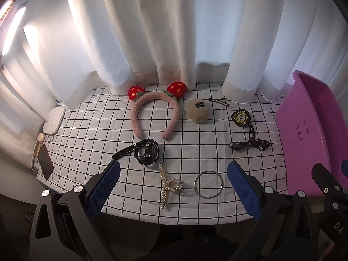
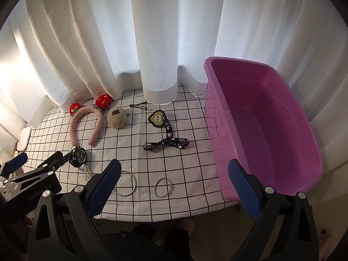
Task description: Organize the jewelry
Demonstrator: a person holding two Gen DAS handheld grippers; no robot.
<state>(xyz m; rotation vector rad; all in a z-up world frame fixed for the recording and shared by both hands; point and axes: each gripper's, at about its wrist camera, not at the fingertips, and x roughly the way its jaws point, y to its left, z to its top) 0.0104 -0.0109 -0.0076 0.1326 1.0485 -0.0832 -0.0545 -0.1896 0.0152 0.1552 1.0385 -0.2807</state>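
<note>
From the left wrist camera, the left gripper (image 1: 173,177) hovers over the near edge of a table covered in a white cloth with a black grid (image 1: 91,134), its blue-padded fingers spread wide and holding nothing. Between and just beyond them lie a pearl hair claw (image 1: 168,184), a silver bangle (image 1: 208,184) and a black watch (image 1: 146,151). Farther back sit a pink fuzzy headband (image 1: 154,113) with strawberry ears, a beige plush puff (image 1: 198,113), hairpins (image 1: 219,101) and a dark lanyard with a badge (image 1: 250,141). From the right wrist camera, the right gripper (image 2: 174,177) is likewise spread and empty, above a smaller ring (image 2: 163,186). An empty purple tub (image 2: 219,143) stands at the table's right side, white curtains (image 2: 152,43) behind.
</note>
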